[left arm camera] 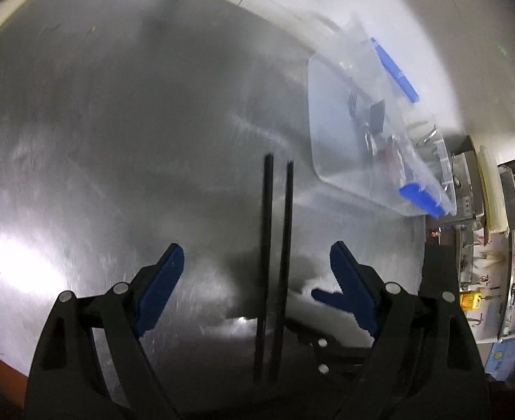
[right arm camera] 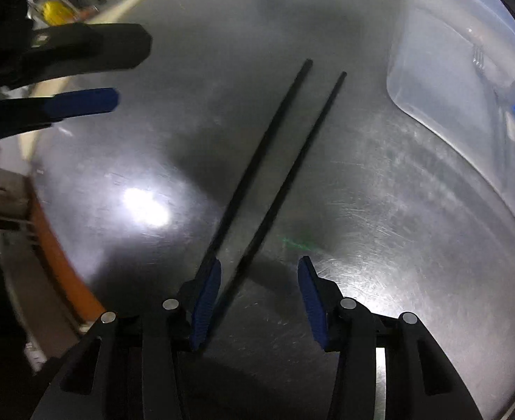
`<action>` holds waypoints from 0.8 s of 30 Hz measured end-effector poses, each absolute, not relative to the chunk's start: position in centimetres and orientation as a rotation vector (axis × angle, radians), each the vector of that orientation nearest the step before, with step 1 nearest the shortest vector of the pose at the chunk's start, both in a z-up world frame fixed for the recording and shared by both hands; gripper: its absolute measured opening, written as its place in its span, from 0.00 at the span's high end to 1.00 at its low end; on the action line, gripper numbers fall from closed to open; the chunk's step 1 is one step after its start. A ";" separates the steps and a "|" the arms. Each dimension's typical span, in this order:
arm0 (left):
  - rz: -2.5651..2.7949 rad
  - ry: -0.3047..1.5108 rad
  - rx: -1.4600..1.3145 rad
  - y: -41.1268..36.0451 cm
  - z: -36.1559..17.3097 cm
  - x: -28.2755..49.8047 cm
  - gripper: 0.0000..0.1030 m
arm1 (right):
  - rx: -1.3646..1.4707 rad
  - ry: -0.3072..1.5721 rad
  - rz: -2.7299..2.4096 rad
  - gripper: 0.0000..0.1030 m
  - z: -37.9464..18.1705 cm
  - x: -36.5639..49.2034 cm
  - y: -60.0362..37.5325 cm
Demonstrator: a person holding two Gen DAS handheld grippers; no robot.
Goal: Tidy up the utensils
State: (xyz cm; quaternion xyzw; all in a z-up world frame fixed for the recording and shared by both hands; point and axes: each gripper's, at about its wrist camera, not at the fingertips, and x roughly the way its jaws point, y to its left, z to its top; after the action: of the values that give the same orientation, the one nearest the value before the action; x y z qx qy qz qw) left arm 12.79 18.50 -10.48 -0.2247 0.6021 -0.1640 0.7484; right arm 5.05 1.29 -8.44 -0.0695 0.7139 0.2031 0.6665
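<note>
Two black chopsticks (right arm camera: 275, 171) lie side by side on the shiny metal table (right arm camera: 380, 210). Their near ends sit between the blue pads of the right gripper (right arm camera: 259, 276), whose jaws are spread apart and not squeezing them. Over them, the left gripper (left arm camera: 255, 259) has its jaws wide too. Just beside the chopsticks is a clear plastic box (left arm camera: 348, 154) with a fork (left arm camera: 354, 103) inside
</note>
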 end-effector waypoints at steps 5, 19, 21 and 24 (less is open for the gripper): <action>-0.405 1.333 -0.497 19.6 -10.8 11.5 0.21 | -0.254 1.602 0.395 0.54 -9.6 3.8 3.2; -0.516 1.431 -0.527 17.3 -12.7 11.2 0.21 | -0.230 1.630 0.392 0.93 -10.2 2.3 -0.5; -0.539 1.453 -0.549 16.5 -13.2 11.0 0.21 | -0.043 1.695 0.424 0.94 -10.6 3.0 -2.1; -0.554 1.482 -0.602 15.3 -14.3 10.8 0.21 | 0.155 1.720 0.483 0.94 -9.8 3.5 -4.2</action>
State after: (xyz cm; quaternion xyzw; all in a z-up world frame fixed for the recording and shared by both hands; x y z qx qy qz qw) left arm 10.77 15.34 -14.28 -0.2662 0.6558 -0.2452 0.6625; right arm 3.55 -4.17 -9.77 0.0676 0.7494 0.2105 0.6241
